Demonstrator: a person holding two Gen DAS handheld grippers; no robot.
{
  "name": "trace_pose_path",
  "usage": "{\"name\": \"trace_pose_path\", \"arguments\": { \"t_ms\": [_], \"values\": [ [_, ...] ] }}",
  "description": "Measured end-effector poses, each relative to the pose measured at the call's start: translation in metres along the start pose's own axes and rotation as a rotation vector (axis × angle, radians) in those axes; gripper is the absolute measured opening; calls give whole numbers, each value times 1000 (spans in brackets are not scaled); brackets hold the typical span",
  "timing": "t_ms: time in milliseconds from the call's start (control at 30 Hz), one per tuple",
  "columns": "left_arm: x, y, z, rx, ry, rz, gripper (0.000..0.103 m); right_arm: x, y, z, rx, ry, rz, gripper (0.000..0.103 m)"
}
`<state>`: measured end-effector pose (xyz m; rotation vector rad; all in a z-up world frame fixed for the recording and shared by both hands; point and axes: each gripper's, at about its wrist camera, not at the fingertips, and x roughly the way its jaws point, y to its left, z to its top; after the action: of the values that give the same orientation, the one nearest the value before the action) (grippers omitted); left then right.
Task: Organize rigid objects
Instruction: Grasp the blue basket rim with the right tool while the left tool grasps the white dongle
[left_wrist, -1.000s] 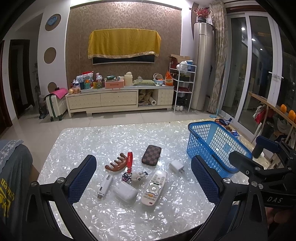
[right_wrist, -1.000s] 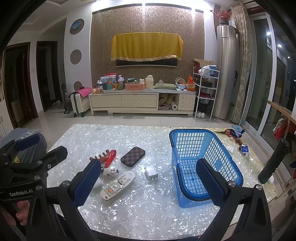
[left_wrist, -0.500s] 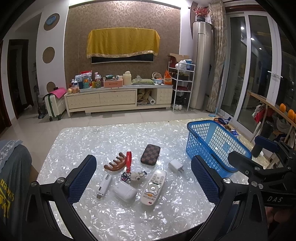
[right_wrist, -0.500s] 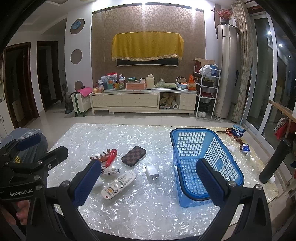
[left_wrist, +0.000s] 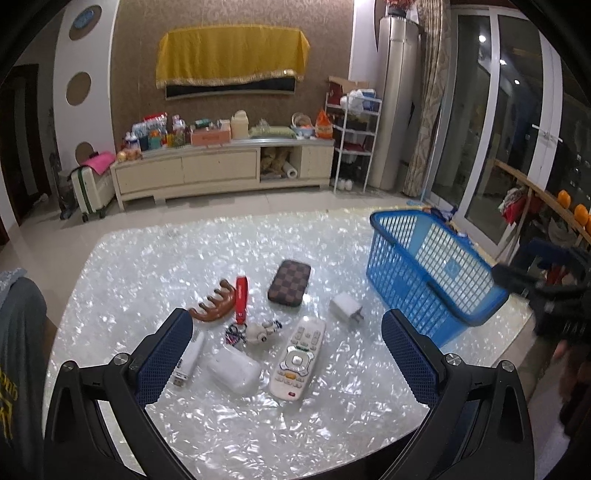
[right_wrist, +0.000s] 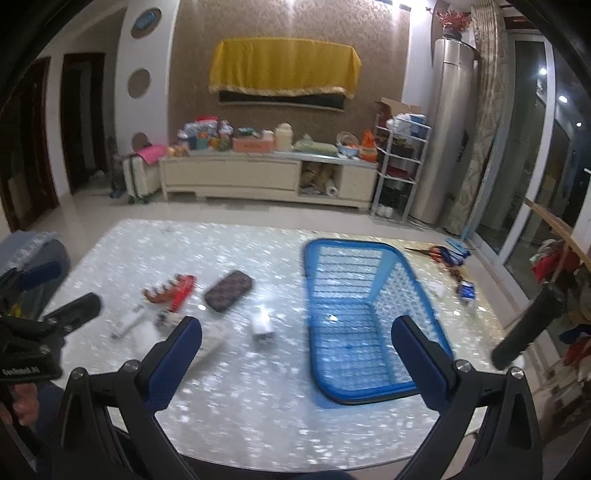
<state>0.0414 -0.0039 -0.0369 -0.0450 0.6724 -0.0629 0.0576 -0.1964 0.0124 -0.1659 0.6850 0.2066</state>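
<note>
Looking along the left gripper (left_wrist: 286, 347), its two blue-padded fingers (left_wrist: 164, 356) stand wide apart above the near edge of the pearly white table (left_wrist: 155, 258), gripping nothing. Between them lies a loose cluster: a white remote control (left_wrist: 298, 358) with grey and coloured buttons, a rounded white case (left_wrist: 234, 370) just left of it, a white stick-shaped device (left_wrist: 189, 357) with a metal plug end, a small white figurine (left_wrist: 263, 329) on a keyring, a red strap (left_wrist: 241, 291), a brown wooden comb (left_wrist: 215, 306) with thick teeth, a brown chequered pouch (left_wrist: 289, 282) and a white charger plug (left_wrist: 346, 305). A blue plastic basket (left_wrist: 424, 269) with lattice walls stands on the table to the right, apart from the cluster, and looks empty.

From the right wrist view, which is smeared by blur, the right gripper (right_wrist: 301, 358) also has its fingers (right_wrist: 423, 360) spread wide and bare. The basket (right_wrist: 354, 317) sits just ahead and right of centre, its open top showing only mesh floor. The pouch (right_wrist: 229, 290), the charger plug (right_wrist: 263, 326), the comb (right_wrist: 162, 293) and the stick-shaped device (right_wrist: 127, 321) lie to its left on the table (right_wrist: 258, 398). The left gripper's handle (right_wrist: 48, 332) shows at the left edge.
</note>
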Motion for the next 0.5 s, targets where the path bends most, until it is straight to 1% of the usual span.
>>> {"name": "trace_pose_path", "arguments": {
  "t_ms": [133, 200, 333, 500],
  "values": [
    [26, 3, -5, -3, 66, -11, 103, 15, -26, -1, 14, 68, -36, 103],
    [38, 4, -8, -5, 101, -16, 103, 23, -39, -1, 7, 99, -81, 103],
    [59, 3, -13, 5, 155, -17, 103, 39, -65, 0, 16, 171, -131, 103],
    [85, 5, -17, 10, 223, -19, 103, 68, -103, 1, 55, 279, -163, 103]
  ]
}}
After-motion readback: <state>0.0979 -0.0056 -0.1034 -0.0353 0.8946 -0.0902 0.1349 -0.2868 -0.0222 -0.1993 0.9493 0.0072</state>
